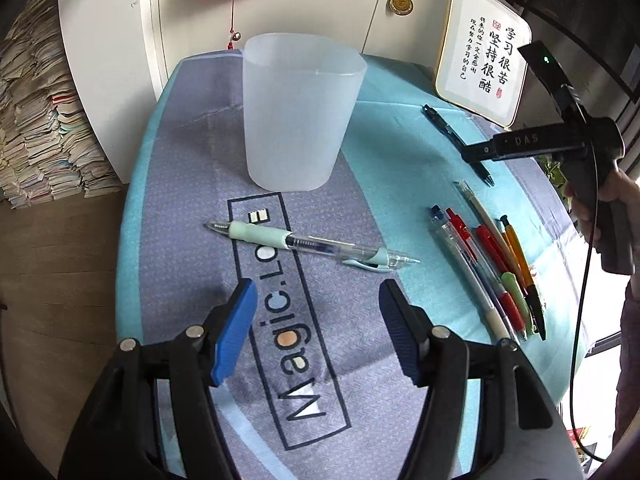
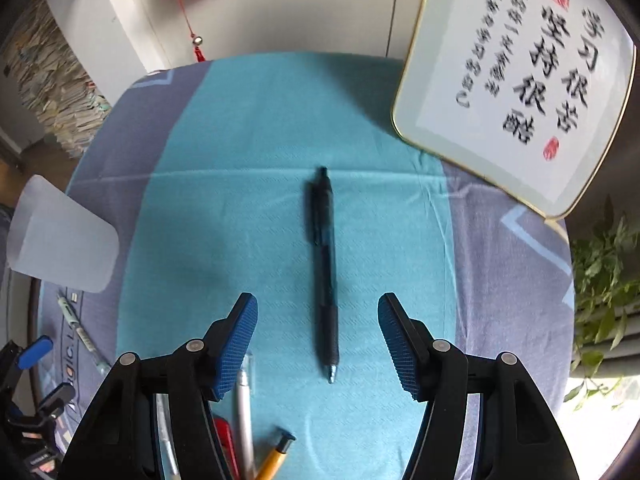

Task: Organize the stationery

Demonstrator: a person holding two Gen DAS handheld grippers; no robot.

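A translucent white cup stands upright on the cloth-covered table; it also shows at the left in the right wrist view. A clear pen with a mint grip lies crosswise just ahead of my open, empty left gripper. A black pen lies lengthwise between the fingers of my open, empty right gripper, which hovers above it. The black pen also shows in the left wrist view, under the right gripper body. Several coloured pens lie bunched at the right.
A framed calligraphy board leans at the back right of the table. A green plant is off the right edge. Stacked papers sit on the left floor. A cable hangs from the right gripper.
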